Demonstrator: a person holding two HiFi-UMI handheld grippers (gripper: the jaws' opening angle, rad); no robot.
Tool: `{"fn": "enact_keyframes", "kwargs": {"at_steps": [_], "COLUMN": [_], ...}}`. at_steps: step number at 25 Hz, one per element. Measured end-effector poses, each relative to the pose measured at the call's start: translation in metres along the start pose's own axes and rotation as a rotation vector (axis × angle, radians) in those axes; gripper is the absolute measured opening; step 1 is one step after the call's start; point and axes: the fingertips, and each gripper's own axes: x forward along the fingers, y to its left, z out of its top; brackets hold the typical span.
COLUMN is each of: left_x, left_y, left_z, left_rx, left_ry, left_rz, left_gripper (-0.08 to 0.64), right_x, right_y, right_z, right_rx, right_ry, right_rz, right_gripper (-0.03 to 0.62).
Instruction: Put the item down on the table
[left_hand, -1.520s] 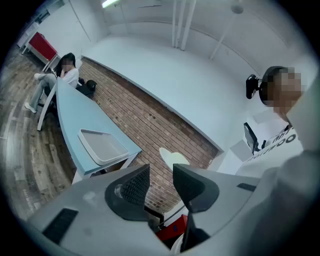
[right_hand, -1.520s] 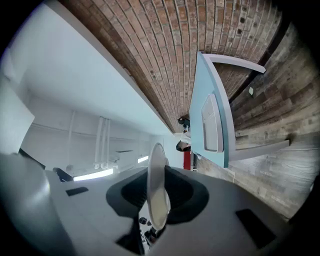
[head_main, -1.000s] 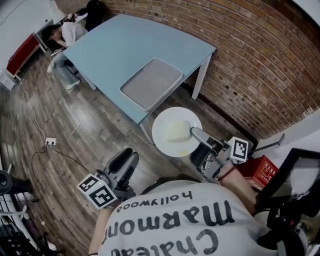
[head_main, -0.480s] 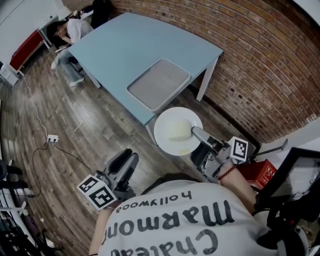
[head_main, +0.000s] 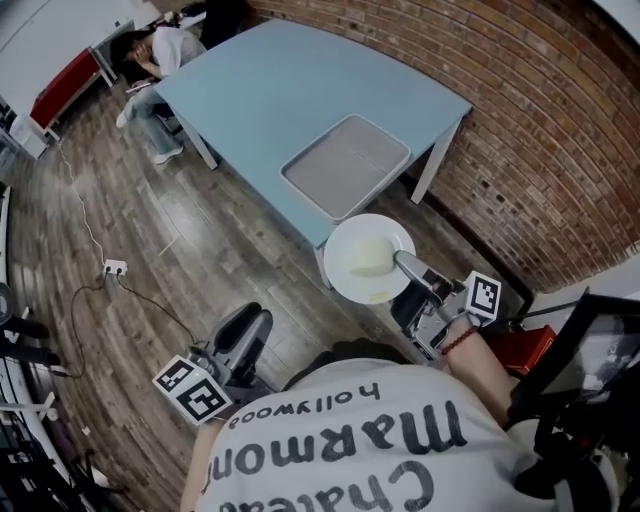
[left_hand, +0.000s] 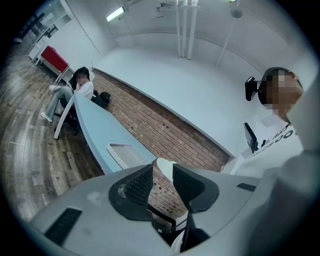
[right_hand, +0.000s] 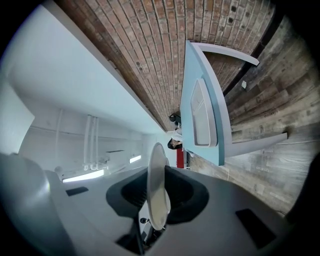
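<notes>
The right tongs (head_main: 405, 265) grip a white plate (head_main: 366, 258) by its rim, just beside the blue desk (head_main: 280, 90) bearing a grey tray (head_main: 345, 165).

I've stepped closer: my right gripper (head_main: 401, 263) has carried the white plate (head_main: 352, 250) up to the blue table's (head_main: 290, 90) near edge, beside the tray (head_main: 345, 165).

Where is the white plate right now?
The white plate is clamped in the right gripper, right of centre in the head view, by the blue table's near corner, just short of the grey tray.
</notes>
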Motion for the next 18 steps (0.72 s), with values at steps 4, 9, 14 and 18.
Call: {"fn": "enact_keyframes", "kwargs": {"at_steps": [4,9,14,18], "left_x": [-0.010,-0.016,-0.029,-0.031], "left_y": [0.012,0.023,0.033,0.040], "left_z": [0.003,0.006,0.008,0.014], "left_rx": [-0.014,-0.023,-0.041,-0.048], "left_ry": [-0.006,-0.019,-0.059,-0.090], "left_rz": [0.016,0.049,0.103,0.150], "left_gripper": [0.123,0.123,0.123,0.123], "right_x": [0.009,0.021,0.032,0.047], "right_y": [-0.011,-0.018,-0.024,-0.028], "right_z": [0.001,0.017,0.032,0.042], "right_rx": [0.009,0.014,0.015,0.014], "right_ry": [-0.011,-0.014,-0.003,0.034], "right_rz": [-0.017,-0.030,-0.044,-0.055], "right_gripper": [0.072,0.072,0.072,0.072]}}
